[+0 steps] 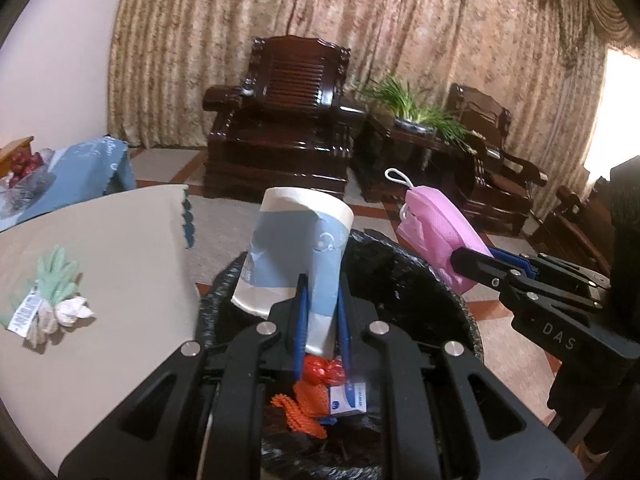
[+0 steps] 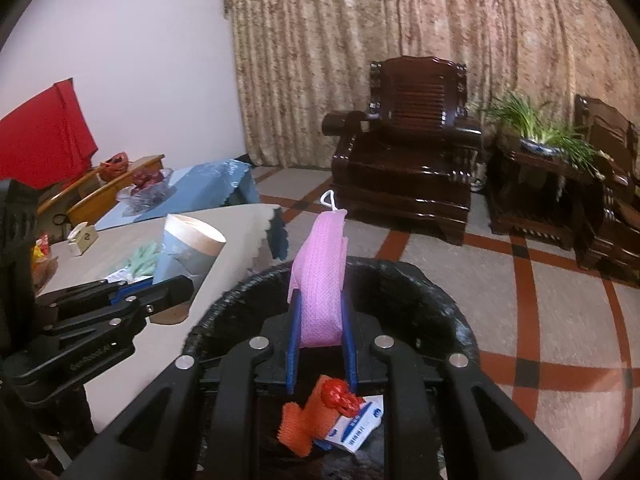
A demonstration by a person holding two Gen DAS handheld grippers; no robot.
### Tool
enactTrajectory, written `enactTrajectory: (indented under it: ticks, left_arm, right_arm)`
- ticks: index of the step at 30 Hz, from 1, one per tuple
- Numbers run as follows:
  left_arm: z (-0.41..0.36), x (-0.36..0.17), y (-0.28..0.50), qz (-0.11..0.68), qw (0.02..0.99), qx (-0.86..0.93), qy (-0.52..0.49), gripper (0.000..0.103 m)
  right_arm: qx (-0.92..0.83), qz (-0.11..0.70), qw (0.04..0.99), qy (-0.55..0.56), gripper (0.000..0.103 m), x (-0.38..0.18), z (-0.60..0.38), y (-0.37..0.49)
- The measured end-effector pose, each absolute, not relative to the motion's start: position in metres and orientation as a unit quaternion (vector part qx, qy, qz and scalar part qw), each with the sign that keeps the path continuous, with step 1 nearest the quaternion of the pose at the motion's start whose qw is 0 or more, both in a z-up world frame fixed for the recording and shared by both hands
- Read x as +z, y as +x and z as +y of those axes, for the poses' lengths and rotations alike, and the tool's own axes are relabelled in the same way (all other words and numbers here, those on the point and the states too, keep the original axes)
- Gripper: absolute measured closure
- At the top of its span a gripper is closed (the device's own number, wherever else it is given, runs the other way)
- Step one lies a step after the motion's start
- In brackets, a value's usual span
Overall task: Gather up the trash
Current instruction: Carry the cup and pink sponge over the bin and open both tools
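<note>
The left claw (image 1: pixel 320 312) grips a crushed paper cup (image 1: pixel 296 248) above the black-lined trash bin (image 1: pixel 400 272). The right claw (image 2: pixel 320 320) grips a pink sponge (image 2: pixel 322 276) over the same bin, beside the counter (image 1: pixel 120 248).

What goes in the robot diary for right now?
left gripper: holds paper cup | right gripper: holds pink sponge | both over bin
</note>
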State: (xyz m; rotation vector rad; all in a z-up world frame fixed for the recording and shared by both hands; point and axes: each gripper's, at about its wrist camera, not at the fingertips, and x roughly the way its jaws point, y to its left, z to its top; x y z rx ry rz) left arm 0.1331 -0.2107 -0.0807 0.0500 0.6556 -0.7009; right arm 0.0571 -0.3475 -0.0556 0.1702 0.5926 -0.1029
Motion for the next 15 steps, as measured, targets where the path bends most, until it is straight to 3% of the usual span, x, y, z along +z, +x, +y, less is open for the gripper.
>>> enactTrajectory:
  ticks: [11,13,15]
  left_arm:
    - [-0.234,-0.108,0.146,0.332,0.875,-0.351,0.032,0.091]
    - [-0.235,-0.111,0.149,0.340,0.870,-0.357,0.030,0.087]
    - [-0.236,-0.113,0.152,0.346,0.867,-0.359,0.019,0.075]
  right_arm:
    - [-0.067,0.318,0.941,0.092,0.085,-0.080,-0.373,0.060]
    - [-0.069,0.322,0.940,0.092,0.082,-0.083,-0.375,0.061]
    - [-0.076,0.326,0.938,0.092,0.076,-0.087,-0.378,0.062]
